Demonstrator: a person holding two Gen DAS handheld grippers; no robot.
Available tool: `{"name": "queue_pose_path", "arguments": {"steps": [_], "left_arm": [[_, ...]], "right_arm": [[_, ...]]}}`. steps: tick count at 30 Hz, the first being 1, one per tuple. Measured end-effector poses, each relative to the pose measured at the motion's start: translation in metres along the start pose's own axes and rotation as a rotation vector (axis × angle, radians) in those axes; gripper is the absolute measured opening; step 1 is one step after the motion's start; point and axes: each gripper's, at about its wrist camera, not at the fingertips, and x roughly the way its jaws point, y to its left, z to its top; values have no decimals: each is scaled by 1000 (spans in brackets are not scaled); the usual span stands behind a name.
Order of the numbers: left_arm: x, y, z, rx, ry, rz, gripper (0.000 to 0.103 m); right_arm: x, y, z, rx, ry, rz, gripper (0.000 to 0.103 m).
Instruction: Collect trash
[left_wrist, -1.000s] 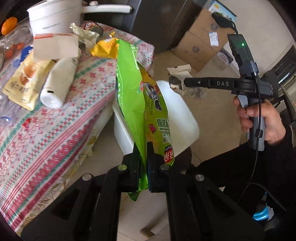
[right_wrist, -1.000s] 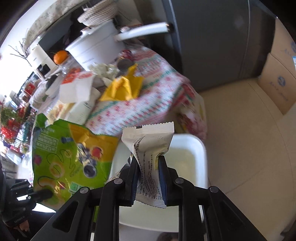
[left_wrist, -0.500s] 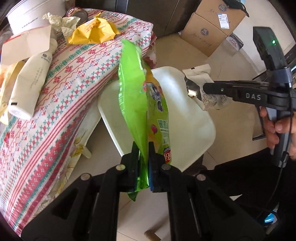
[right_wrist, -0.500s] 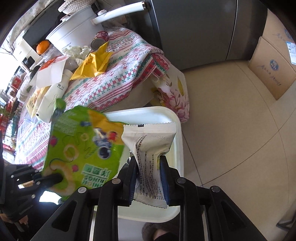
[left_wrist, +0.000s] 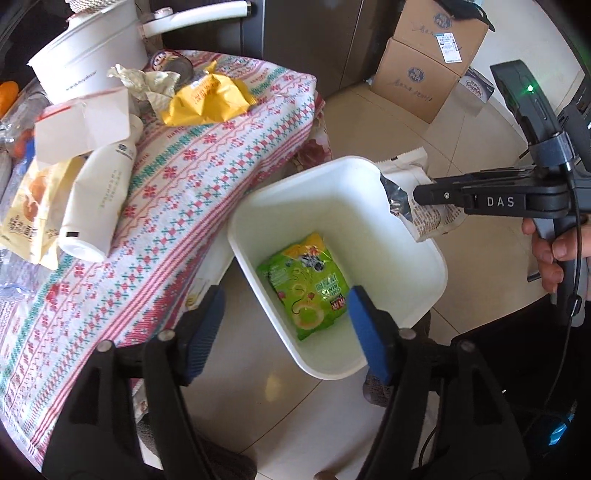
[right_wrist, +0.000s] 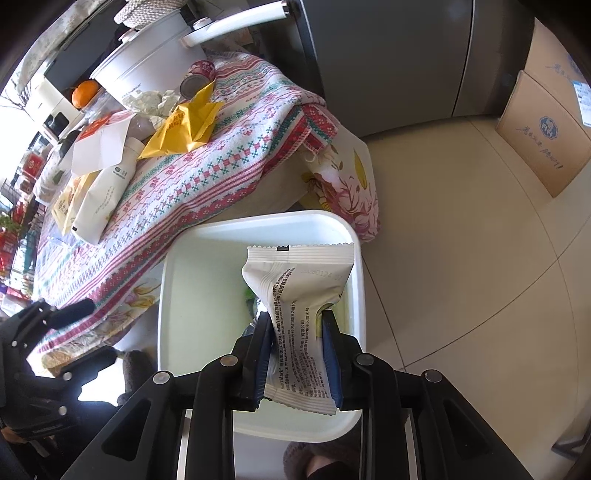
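Note:
A white bin (left_wrist: 399, 206) stands on the floor beside the table. A green snack bag (left_wrist: 308, 284) lies flat on its bottom. My left gripper (left_wrist: 284, 314) is open and empty above the bin's near edge. My right gripper (right_wrist: 297, 332) is shut on a white wrapper (right_wrist: 299, 288) and holds it over the bin (right_wrist: 173, 280). It shows in the left wrist view (left_wrist: 415, 194) at the bin's right rim, with the wrapper (left_wrist: 424, 218) hanging there.
The table with a patterned cloth (left_wrist: 177, 184) carries a yellow wrapper (left_wrist: 207, 99), a white bottle (left_wrist: 99, 199), crumpled paper (left_wrist: 144, 81), a white card (left_wrist: 81, 129), a white pot (left_wrist: 88, 59) and a can (left_wrist: 173, 62). Cardboard boxes (left_wrist: 424, 74) stand on the floor behind.
My left gripper opened and let go of the green snack bag, which dropped into the bin. My right gripper still holds the white wrapper and has come over the bin.

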Motion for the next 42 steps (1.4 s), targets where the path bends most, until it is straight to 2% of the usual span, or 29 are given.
{"name": "queue_pose_path", "arguments": {"steps": [5,7,8,9,14,22,28,32,34,36,38,42], "left_arm": [[-9,10,0,-13,-18,43,81],[-14,17,-4,-20,-20,52,81],[-16,20,-6,-27,-21,58,82],[-18,23,-7,-33,-21,63,82],[-28,41,-10,-76,-33,84,82],[-50,89,-13,-197,-78,107,82],[-60,135,-11,-324,-121,86,82],[-54,149,-3,-339,-123,55,82],[-47,153,4,-326,-117,30,80],[-39,155,13,-317,-115,14,66],[-30,156,24,-303,-111,8,56],[-8,160,43,-298,-80,23,44]], "right_arm": [[4,6,2,-11,18,-5,35],[6,7,3,-6,29,-16,47],[7,8,5,1,36,-23,60],[8,8,5,6,37,-31,67],[5,13,9,13,24,-35,72],[1,26,18,14,13,-37,72],[-2,51,29,-9,-1,-19,72],[-4,70,39,-32,-10,-2,72],[-5,78,44,-40,-11,2,72],[-6,84,49,-44,-16,7,73],[-6,88,53,-45,-19,13,73],[-5,93,60,-46,-20,14,73]]}}
